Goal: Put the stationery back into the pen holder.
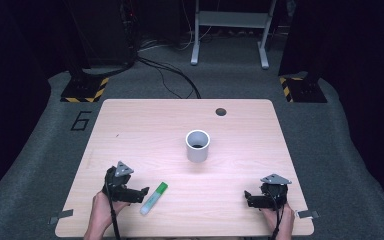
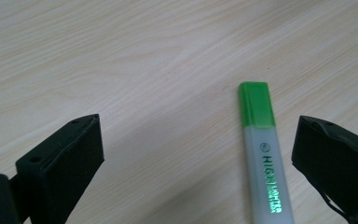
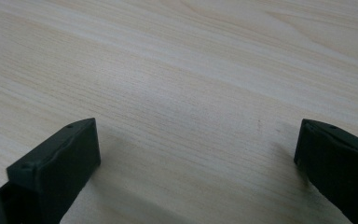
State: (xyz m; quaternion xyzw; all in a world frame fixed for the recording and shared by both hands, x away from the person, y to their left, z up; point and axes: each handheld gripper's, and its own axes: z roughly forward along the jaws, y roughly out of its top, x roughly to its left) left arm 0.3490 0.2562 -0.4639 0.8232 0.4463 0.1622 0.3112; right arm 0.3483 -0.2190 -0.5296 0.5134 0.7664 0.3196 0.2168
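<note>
Laboratory recording bay: pale wooden desk (image 1: 130, 125) on grey carpet marked with a taped "6" (image 1: 81, 120), hazard-striped stand bases (image 1: 84, 91), loose floor cables (image 1: 165, 70), dark surrounds, metal frame (image 1: 230, 30) behind

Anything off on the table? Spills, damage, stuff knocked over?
Nothing stands out. The white cylindrical cup stands upright mid-table; the green-capped translucent highlighter lies flat and capped, between the open left gripper fingers but untouched. The right gripper is open over bare wooden table.
</note>
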